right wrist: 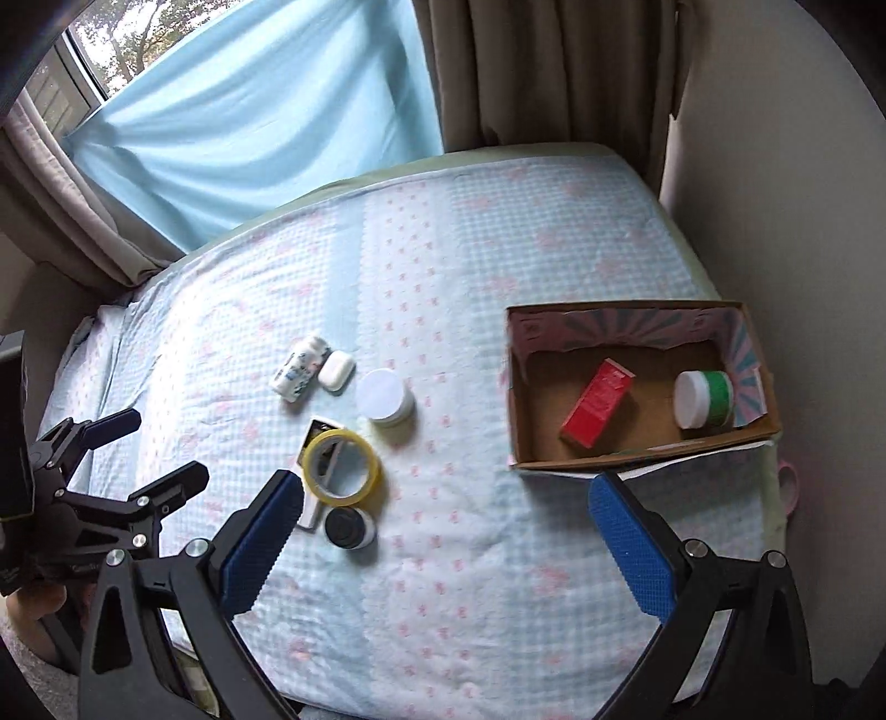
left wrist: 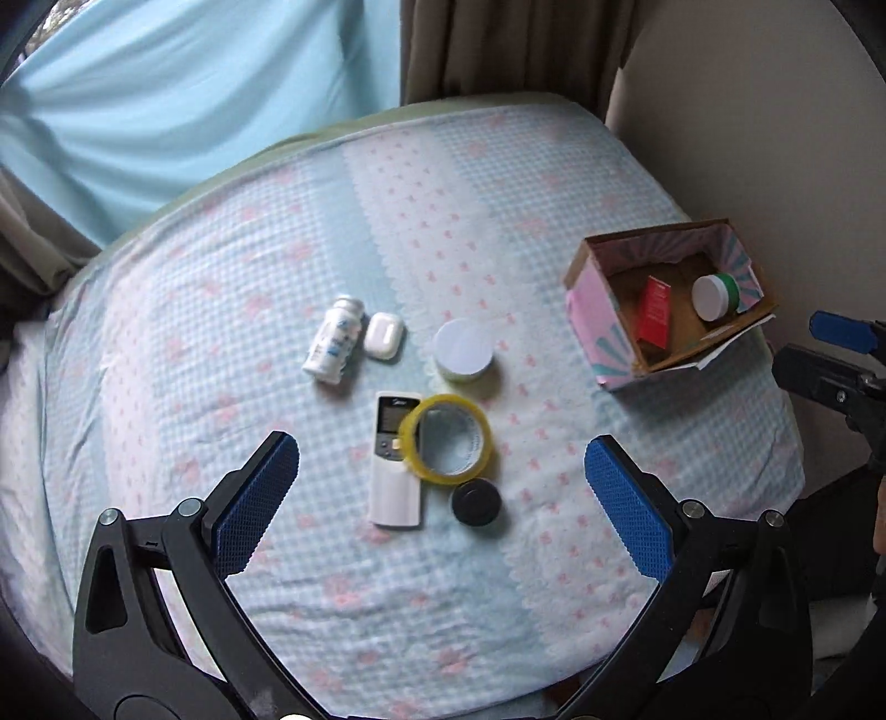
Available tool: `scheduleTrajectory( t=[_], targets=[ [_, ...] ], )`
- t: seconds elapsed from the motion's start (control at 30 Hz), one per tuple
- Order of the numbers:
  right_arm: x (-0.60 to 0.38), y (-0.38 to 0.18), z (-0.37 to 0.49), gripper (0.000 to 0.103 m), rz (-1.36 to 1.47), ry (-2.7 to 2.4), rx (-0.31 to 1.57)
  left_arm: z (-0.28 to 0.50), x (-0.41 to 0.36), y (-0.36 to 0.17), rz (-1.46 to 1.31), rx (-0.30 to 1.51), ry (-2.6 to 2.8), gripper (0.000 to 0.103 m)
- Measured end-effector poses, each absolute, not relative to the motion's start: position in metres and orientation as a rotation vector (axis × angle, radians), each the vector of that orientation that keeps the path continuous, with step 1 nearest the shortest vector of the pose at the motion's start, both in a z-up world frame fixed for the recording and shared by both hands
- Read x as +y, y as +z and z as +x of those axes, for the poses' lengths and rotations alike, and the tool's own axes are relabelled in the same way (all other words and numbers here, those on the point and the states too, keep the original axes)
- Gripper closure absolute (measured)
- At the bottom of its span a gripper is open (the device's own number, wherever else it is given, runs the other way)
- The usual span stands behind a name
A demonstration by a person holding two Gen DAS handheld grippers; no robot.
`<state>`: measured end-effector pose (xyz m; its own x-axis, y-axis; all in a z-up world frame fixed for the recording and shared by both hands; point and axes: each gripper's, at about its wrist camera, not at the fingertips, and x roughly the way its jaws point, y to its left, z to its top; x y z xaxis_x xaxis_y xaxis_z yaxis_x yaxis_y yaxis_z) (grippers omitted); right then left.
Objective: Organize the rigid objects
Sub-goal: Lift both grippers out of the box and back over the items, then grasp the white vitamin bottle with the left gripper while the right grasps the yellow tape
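Tape roll (left wrist: 451, 437) leans on remote (left wrist: 394, 459); both hand-held grippers agape

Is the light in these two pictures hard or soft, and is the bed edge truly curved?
Left wrist view: light is soft, the black cap casts only a faint shadow; the bed edge bows from fisheye distortion. Right wrist view: the window is overexposed, and the tape roll looks slightly blurred.
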<state>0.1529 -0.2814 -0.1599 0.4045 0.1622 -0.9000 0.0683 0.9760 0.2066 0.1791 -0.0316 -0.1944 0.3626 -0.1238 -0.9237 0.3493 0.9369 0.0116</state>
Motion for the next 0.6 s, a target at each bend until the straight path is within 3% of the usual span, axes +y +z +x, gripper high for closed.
scheduleTrajectory(
  t=[0.33, 0.6],
  targets=[
    [-0.206, -0.224, 0.164, 0.0, 0.405, 0.125, 1.239, 0.226, 0.039, -0.226, 0.257, 1.193, -0.309, 0.0],
    [-0.168, -0.291, 0.183, 0.0, 0.494, 0.077, 1.313, 0.285, 0.055, -0.286, 0.336, 1.272, -0.376, 0.0]
  ],
)
